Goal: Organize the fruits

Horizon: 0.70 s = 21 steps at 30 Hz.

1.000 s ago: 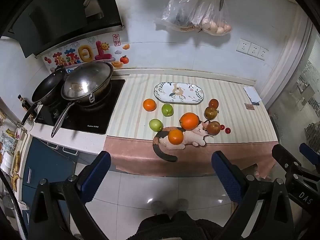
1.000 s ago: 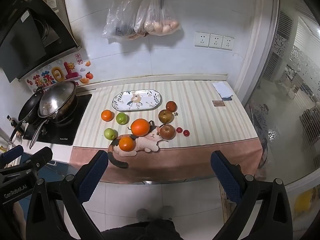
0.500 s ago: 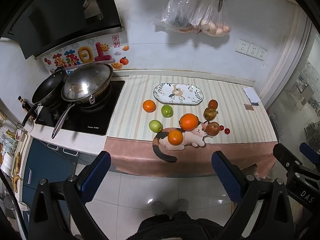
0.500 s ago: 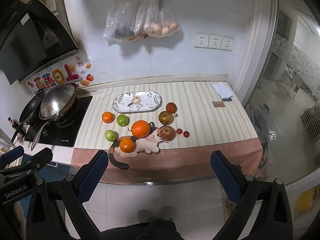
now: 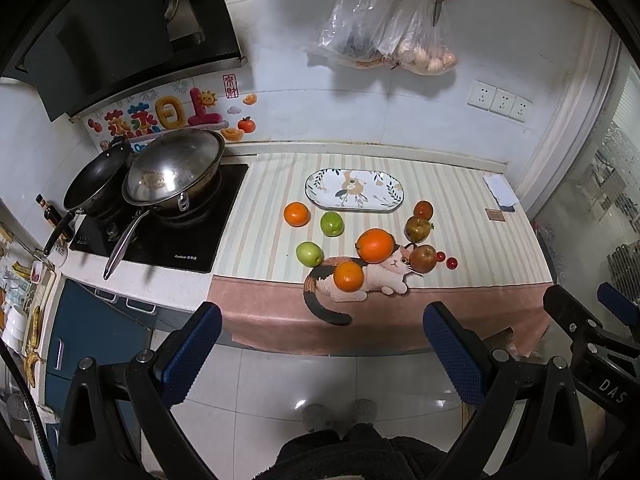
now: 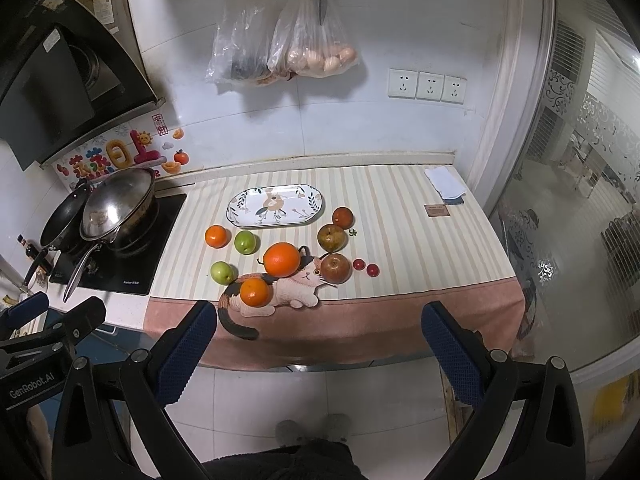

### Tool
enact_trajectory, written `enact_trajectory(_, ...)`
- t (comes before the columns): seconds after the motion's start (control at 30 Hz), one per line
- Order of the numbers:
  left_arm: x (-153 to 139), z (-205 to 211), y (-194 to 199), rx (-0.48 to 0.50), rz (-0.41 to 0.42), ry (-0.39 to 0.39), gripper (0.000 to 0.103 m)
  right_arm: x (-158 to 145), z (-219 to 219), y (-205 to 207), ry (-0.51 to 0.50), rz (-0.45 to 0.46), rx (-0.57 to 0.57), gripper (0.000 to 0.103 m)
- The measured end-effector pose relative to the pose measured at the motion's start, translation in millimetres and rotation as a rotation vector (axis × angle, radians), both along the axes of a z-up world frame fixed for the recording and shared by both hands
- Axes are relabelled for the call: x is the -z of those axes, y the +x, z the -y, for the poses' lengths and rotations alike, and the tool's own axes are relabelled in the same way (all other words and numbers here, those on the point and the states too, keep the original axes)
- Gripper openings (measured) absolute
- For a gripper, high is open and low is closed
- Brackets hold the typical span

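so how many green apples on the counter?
2. One green apple lies just in front of the oval plate, beside a small orange. The other green apple lies nearer the counter's front edge, left of the cat mat. None looks hidden.

At the lower edge of both frames, each tool's black frame is cut off. The small green bit beside the brownish apple is too small to identify.

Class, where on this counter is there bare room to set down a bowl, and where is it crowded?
Free: the striped cloth between the cherry tomatoes and the folded cloth; also between the stove and the plate. Crowded: the fruit cluster around the big orange.
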<state>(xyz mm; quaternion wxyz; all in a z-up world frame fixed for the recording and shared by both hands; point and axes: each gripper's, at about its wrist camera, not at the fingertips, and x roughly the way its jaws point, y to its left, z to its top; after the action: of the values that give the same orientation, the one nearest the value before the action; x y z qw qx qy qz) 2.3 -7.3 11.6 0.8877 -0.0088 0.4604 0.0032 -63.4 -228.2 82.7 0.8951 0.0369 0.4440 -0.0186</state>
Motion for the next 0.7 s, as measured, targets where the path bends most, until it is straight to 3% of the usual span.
enact_trajectory(0.7,-0.3,10.0,-6.3,0.002,0.004,0.0,0.102,-7.8,-0.7,-4.0,0.007,0.006,-0.002,0.103)
